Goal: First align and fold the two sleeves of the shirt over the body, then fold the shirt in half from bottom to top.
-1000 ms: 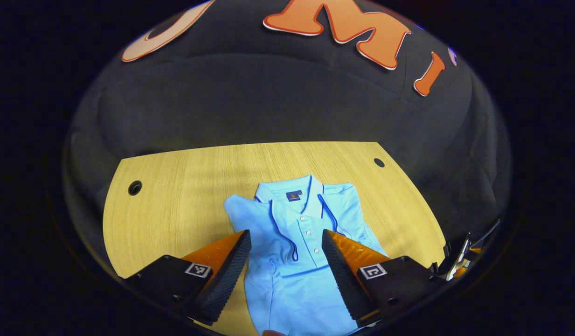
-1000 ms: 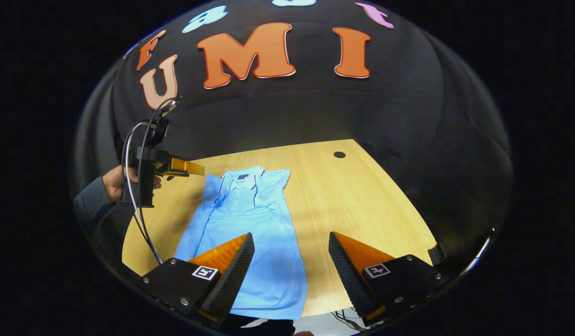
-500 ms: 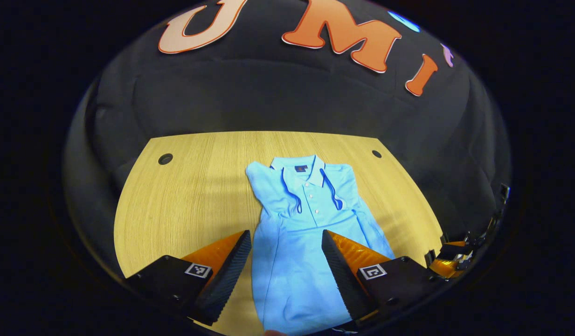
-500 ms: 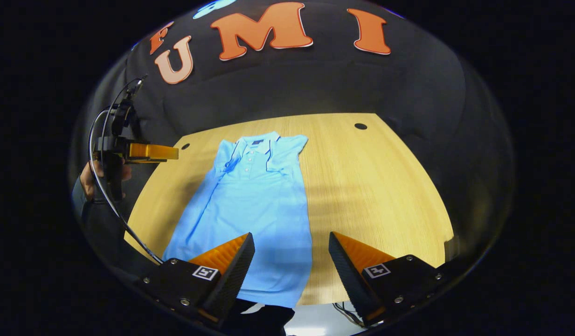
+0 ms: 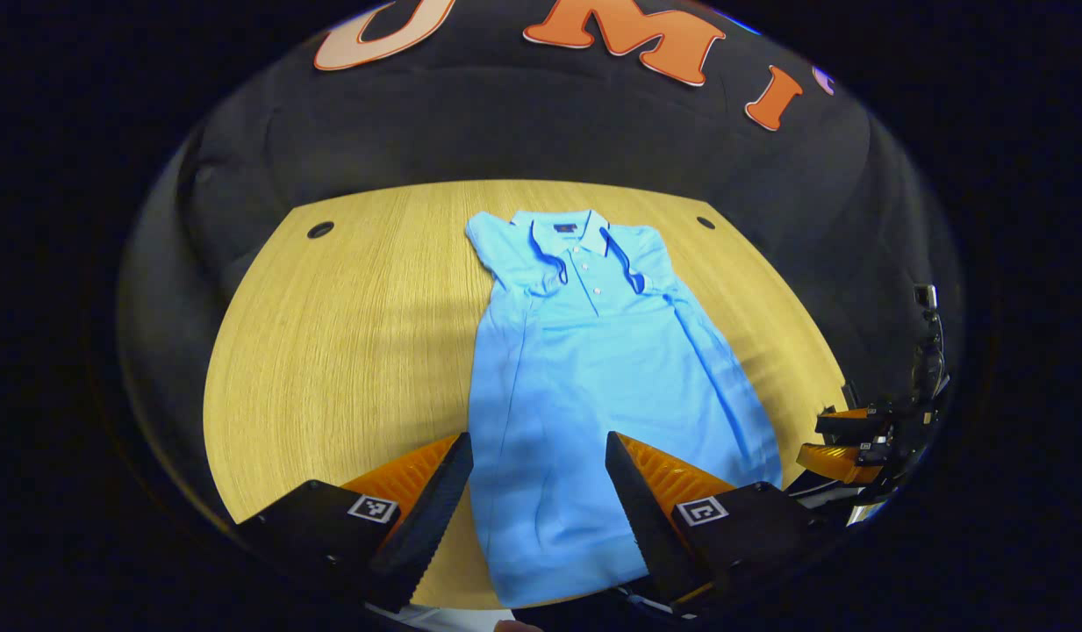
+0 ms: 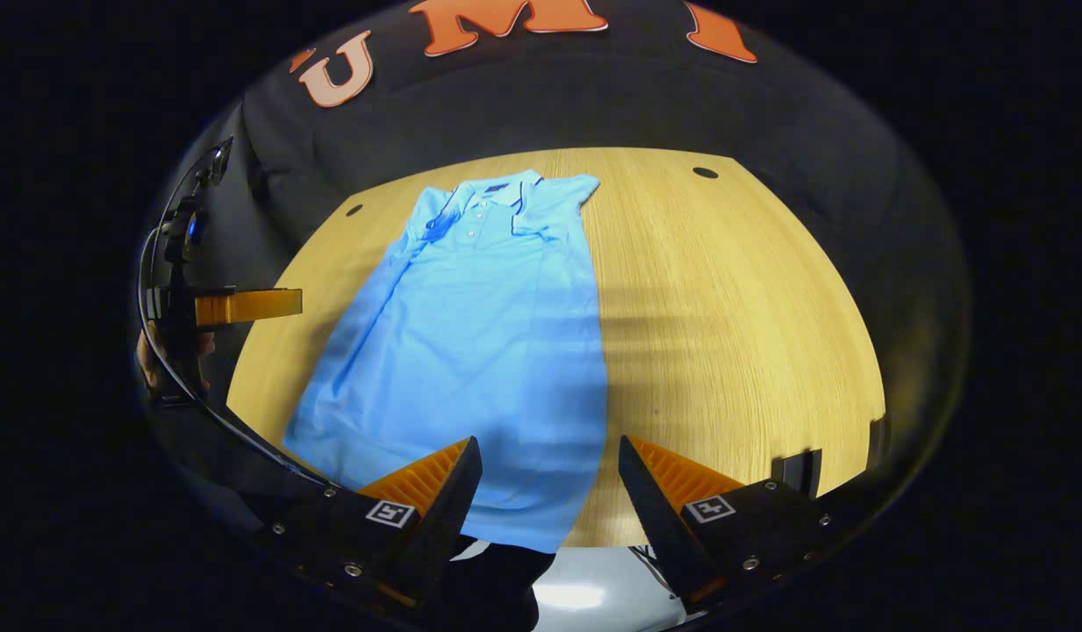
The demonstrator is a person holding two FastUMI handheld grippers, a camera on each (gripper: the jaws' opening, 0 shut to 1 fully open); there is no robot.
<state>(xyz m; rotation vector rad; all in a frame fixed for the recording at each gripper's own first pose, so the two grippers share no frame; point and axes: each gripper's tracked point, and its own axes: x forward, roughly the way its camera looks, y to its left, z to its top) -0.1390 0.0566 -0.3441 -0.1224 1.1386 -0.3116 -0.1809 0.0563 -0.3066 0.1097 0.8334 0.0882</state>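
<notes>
I'm holding both claws, left claw point(image 5: 539, 491) and right claw point(image 6: 549, 496), apart over the hem of the shirt point(image 5: 584, 369) lying flat on the desk point(image 5: 347, 333); grabbing unevenly is probably going to skew the fold.

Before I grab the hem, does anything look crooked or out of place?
Nothing stands out. The shirt lies flat on the table, both sleeves folded in, hem at the near edge. Both grippers are open.

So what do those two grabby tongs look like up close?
Each of the tongs, left and right, has two wedge-shaped fingers with ribbed inner faces, set on black blocks with screws. Each block wears a small square black-and-white marker. In the right gripper view, a black cable loops beside the other gripper's handle.
</notes>
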